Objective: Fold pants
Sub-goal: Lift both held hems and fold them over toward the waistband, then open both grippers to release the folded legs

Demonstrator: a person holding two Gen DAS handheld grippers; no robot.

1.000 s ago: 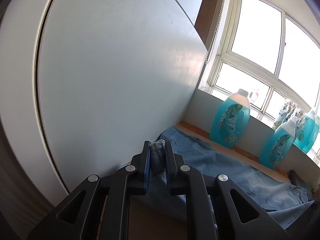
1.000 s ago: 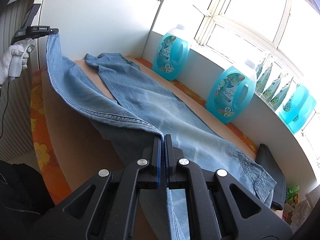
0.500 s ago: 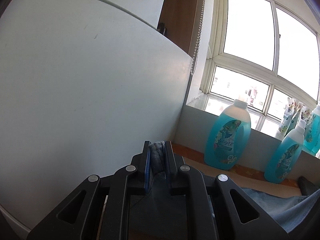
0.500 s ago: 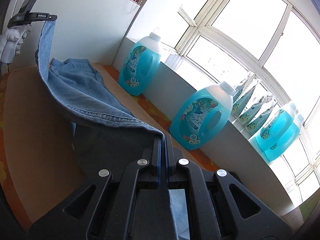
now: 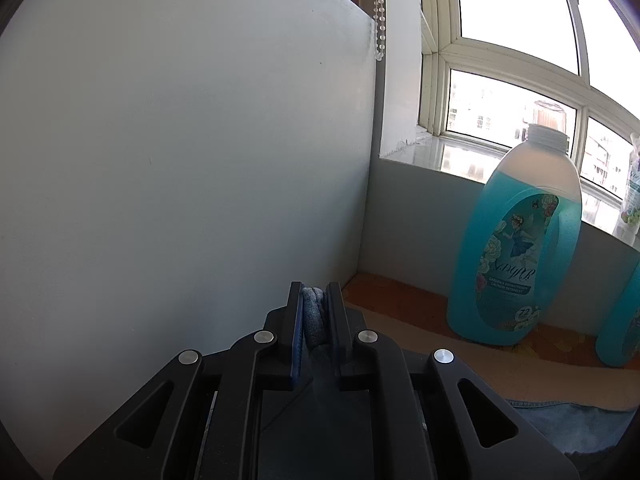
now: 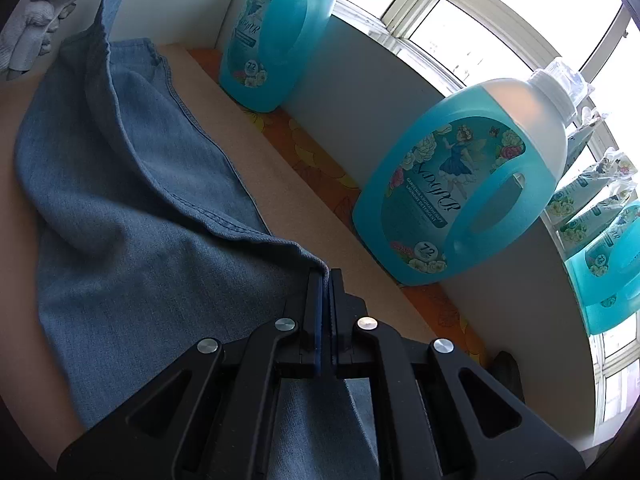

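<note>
My left gripper has its jaws pinched on a thick wad of blue denim, close to a white panel and the window corner. My right gripper has its jaws pressed nearly together on a thin hemmed edge of the jeans. From there the fabric runs in a raised ridge up to the left gripper at the top left of the right wrist view, where a gloved hand holds it. The rest of the jeans lies on the tan table. Blue detergent bottles stand along the back wall; I think a dark object sits at the far right, but it is too cropped to name.
</note>
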